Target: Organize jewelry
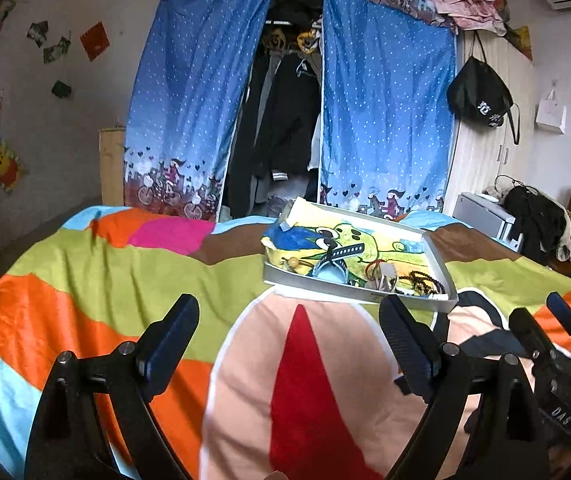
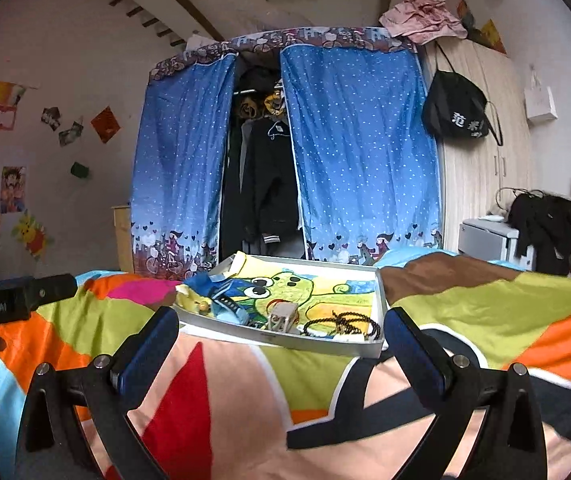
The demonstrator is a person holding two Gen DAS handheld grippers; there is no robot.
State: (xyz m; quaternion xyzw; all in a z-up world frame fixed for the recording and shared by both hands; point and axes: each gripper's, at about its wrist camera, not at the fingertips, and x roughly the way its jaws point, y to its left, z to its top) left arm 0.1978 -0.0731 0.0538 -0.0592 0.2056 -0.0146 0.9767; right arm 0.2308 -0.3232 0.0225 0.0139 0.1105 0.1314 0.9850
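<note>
Apparently nothing is being sorted yet: the beaded bracelets (image 2: pixel 341 325) are lying tangled in the shallow tray (image 2: pixel 379 300) at twelve o'clock on the bedspread (image 2: pixel 485 312). The left gripper (image 1: pixel 289 340) and right gripper (image 2: pixel 281 344) are both hovering wide, holding nothing

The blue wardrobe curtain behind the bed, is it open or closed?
Partly open: the blue curtain is parted at the middle, and dark hanging clothes show through the gap.

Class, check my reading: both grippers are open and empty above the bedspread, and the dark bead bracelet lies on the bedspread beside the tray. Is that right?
One detail is wrong. The bead bracelet lies inside the tray, near its front right corner, not on the bedspread; the right wrist view shows this. The rest holds: the left gripper and right gripper are open and empty above the bedspread.
</note>
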